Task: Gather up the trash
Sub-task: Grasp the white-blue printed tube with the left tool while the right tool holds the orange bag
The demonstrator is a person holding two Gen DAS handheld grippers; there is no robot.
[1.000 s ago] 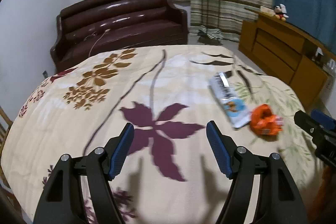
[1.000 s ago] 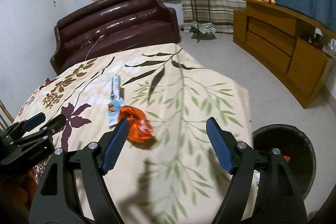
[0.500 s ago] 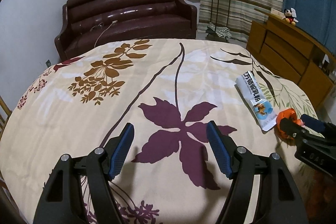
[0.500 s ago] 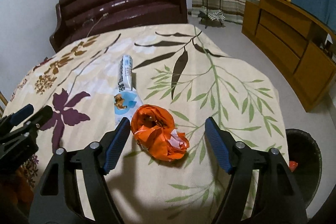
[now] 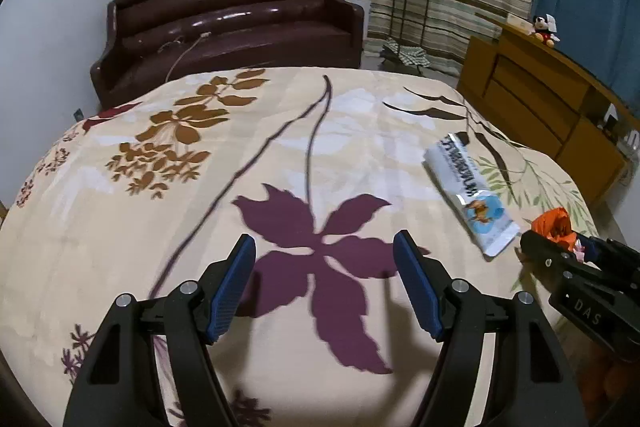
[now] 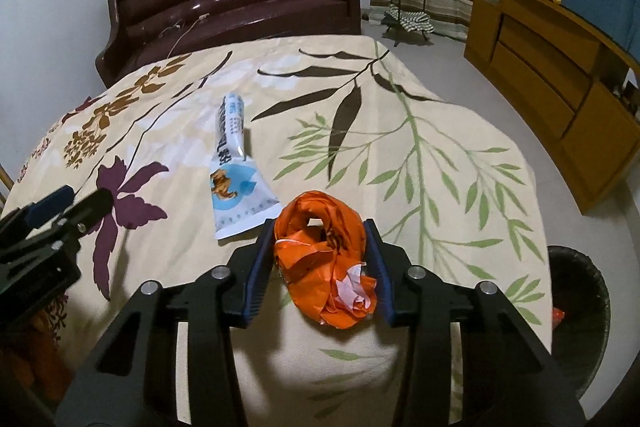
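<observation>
In the left wrist view, the left gripper (image 5: pixel 325 283) is held over a bed cover (image 5: pixel 280 155) with big flowers and leaves on it. Its two blue fingers (image 5: pixel 232 289) are spread wide, and nothing is held between them; only a purple flower on the cover is seen there. A white and blue wrapper (image 5: pixel 468 189) is seen lying flat on the cover, off to the right. Just past its near end, at the right edge, the right gripper (image 5: pixel 560 247) is seen with a bit of the orange bag (image 5: pixel 554 223) at its tips. A dark brown sofa (image 5: pixel 232 23) is seen behind the bed, and a wooden cabinet (image 5: pixel 552 107) is seen on the right.

In the right wrist view, the right gripper (image 6: pixel 320 267) is seen low over the bed cover (image 6: pixel 420 147). The crumpled orange bag (image 6: pixel 324 259) is found right between its blue fingers (image 6: pixel 258 267), lying on the cover. The jaws are being closed, and both pads are already pressed against the sides of the bag. The white and blue wrapper (image 6: pixel 232 163) is seen just beside the bag, up and to the left. The left gripper (image 6: pixel 56 215) is seen at the left edge. A dark bin (image 6: pixel 580 311) is seen on the floor by the bed, at the lower right, with something orange inside it.
</observation>
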